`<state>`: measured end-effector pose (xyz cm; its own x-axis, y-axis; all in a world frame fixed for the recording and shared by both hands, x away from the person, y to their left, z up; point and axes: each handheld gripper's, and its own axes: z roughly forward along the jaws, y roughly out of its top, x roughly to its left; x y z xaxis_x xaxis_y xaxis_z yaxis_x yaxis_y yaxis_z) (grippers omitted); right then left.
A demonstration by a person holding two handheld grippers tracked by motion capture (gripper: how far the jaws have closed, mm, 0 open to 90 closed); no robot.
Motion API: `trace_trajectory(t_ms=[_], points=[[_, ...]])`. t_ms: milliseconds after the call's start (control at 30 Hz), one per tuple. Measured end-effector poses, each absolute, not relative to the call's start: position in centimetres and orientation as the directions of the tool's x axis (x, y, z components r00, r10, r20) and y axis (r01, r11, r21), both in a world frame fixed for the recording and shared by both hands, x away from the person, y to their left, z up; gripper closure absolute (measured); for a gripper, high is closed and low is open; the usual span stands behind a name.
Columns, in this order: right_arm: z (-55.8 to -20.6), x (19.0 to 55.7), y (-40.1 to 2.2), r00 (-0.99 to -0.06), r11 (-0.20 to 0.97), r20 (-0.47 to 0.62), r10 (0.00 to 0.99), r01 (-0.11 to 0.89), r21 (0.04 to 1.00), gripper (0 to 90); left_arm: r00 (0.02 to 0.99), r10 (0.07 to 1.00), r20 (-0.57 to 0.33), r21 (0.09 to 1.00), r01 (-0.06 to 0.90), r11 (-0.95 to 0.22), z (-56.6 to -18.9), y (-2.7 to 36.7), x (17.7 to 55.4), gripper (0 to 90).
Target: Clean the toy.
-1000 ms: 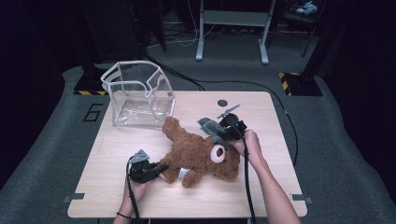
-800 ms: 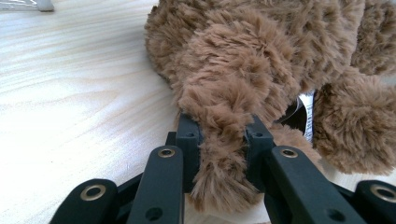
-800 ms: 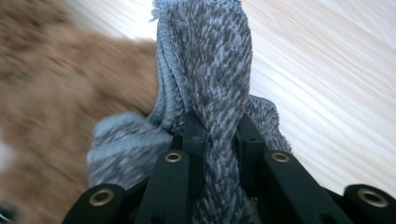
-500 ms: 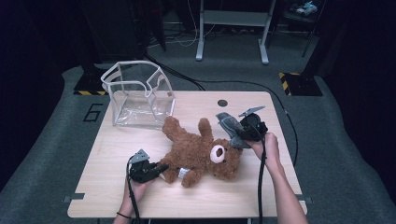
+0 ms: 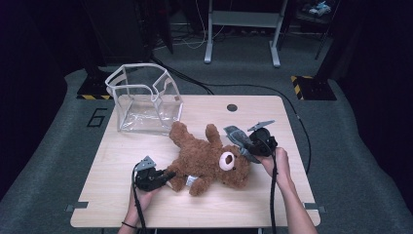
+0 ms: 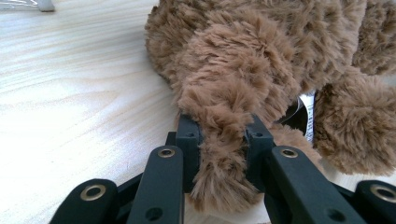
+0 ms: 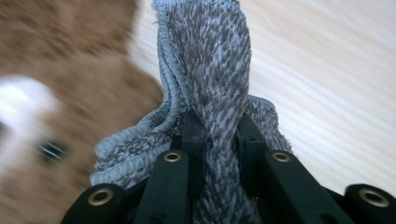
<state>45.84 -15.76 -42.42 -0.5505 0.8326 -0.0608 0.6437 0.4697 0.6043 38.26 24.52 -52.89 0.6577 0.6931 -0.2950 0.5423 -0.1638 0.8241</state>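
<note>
A brown teddy bear [image 5: 207,158] lies on its back across the middle of the wooden table [image 5: 272,204], head toward the right. My left gripper [image 5: 165,176] is shut on one of its limbs [image 6: 219,144], the fur squeezed between the jaws. My right gripper [image 5: 248,146] is shut on a grey cloth [image 5: 238,139], which hangs bunched just above and to the right of the bear's head. In the right gripper view the cloth [image 7: 205,79] sticks out past the jaws, with the bear's face [image 7: 42,140] blurred at the left.
A clear plastic box-shaped bag [image 5: 143,100] stands open at the table's back left. A small dark round hole [image 5: 232,107] marks the tabletop near the back edge. Cables trail off the table's right side, and a metal stand [image 5: 241,29] rises behind.
My right gripper has carried the grey cloth a little to the right and then back toward the bear's head. The left gripper and the bear have stayed where they were.
</note>
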Motion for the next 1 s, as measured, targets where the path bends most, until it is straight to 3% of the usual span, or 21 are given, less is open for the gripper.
trace_trajectory(t_ms=[233,500,700,900,1000], points=[[-42.8,44.7,-18.4,-0.484,0.403,-0.042,0.874,0.676,0.617,77.9,0.658,0.696,-0.288,0.826,0.539,-0.167,-52.9,24.5,38.3,73.6],[-41.0,42.2,-17.3,-0.506,0.372,-0.040,0.862,0.575,0.729,77.4,0.662,0.695,-0.280,0.825,0.536,-0.178,-52.8,24.6,38.4,73.1],[-42.3,42.6,-15.4,-0.538,0.427,-0.062,0.841,0.588,0.687,77.8,0.662,0.696,-0.279,0.825,0.536,-0.178,-52.8,24.6,38.4,73.2],[-45.2,42.9,-18.0,-0.468,0.391,-0.047,0.882,0.674,0.626,77.7,0.658,0.700,-0.278,0.829,0.533,-0.172,-52.9,24.6,38.3,73.2],[-45.2,41.9,-19.4,-0.443,0.345,-0.014,0.896,0.676,0.651,77.5,0.660,0.698,-0.278,0.826,0.535,-0.176,-52.8,24.6,38.4,73.2]])
